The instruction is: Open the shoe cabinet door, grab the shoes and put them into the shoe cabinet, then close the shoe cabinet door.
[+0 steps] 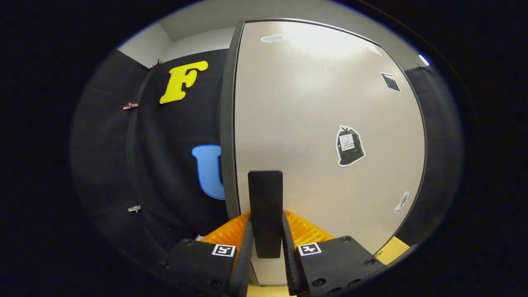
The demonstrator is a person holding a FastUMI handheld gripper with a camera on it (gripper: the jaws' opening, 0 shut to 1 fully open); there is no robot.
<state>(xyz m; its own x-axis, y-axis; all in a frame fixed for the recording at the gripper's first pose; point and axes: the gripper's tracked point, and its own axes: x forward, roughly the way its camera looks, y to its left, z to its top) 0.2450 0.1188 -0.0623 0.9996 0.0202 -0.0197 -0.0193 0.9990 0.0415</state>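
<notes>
The gripper (266, 243) is closed on the black flat rectangular handle (265, 206) of the shoe cabinet door. Both fingers press against the handle, one on each side, with only the handle's width left between them. The handle stands upright and projects from the door face toward the camera; its upper part rises clear above the fingertips.

The shoe cabinet door, a pale beige smooth panel with a slight sheen (313, 107), lies directly ahead of the fingers and extends well beyond them. A dark grey edge strip (227, 123) runs along its left side, and a thin dark line borders its top and right side. Overhead light reflects as a bright patch near the top of the panel.

Several stickers are fixed to the door face:
- a black rubbish-bag sticker with a white outline (349, 146), to the right of the handle;
- a small dark clapperboard-shaped sticker (390, 81), toward the upper right;
- a small pale sticker (401, 202), toward the lower right; its design is too small to make out;
- a pale oval sticker (272, 38), near the top.

Whether the door is shut or ajar cannot be determined. A light wooden surface (396, 249) shows below the door's lower right corner. The black cloth booth wall (173, 165) hangs to the left of the door.
</notes>
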